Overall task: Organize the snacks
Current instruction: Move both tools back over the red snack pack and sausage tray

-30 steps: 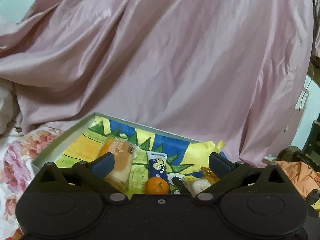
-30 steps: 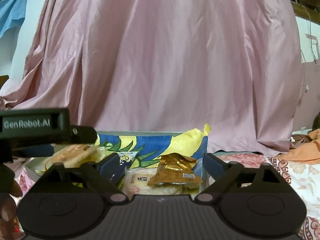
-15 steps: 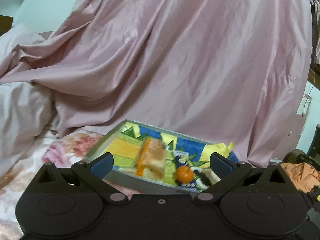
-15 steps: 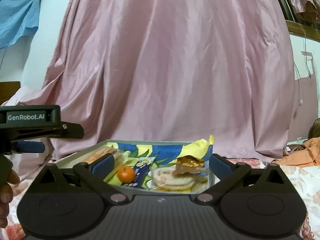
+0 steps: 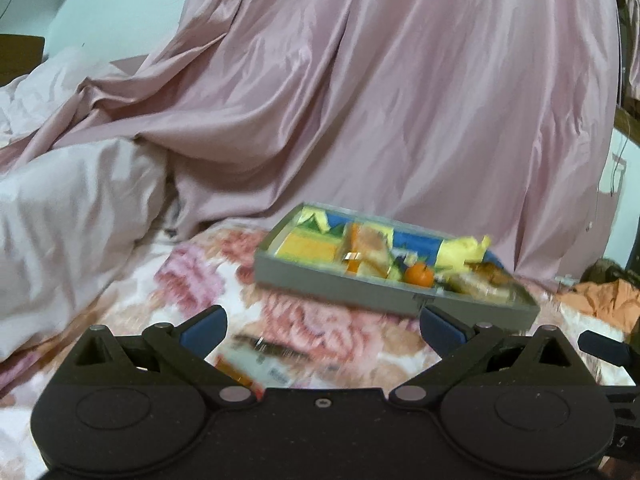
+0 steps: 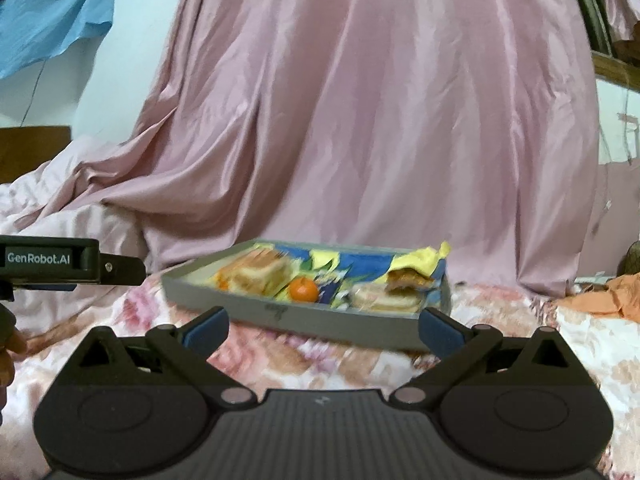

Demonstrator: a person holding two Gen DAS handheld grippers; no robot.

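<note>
A shallow grey box [image 5: 360, 286] [image 6: 304, 316] with a yellow, blue and green lining lies on the flowered bedspread. Inside it are a wrapped sandwich-like pack [image 5: 366, 250] [image 6: 260, 272], a small orange [image 5: 419, 274] [image 6: 303, 289], a round pale wrapped cake [image 6: 384, 298] and a brown foil packet [image 6: 408, 278]. A loose snack packet [image 5: 260, 364] lies on the bedspread just ahead of my left gripper [image 5: 322, 326], which is open and empty. My right gripper [image 6: 322, 326] is open and empty too, well short of the box.
A pink satin sheet [image 6: 360, 120] hangs behind the box. A pale quilt [image 5: 68, 220] is piled at the left. Orange cloth [image 5: 604, 298] lies at the right. The left gripper's body [image 6: 60, 264] and a hand [image 6: 10, 352] show at the left edge of the right wrist view.
Both grippers have pulled back and away from the box, which now looks smaller and farther off. A loose packet has come into the left wrist view. Both stay open.
</note>
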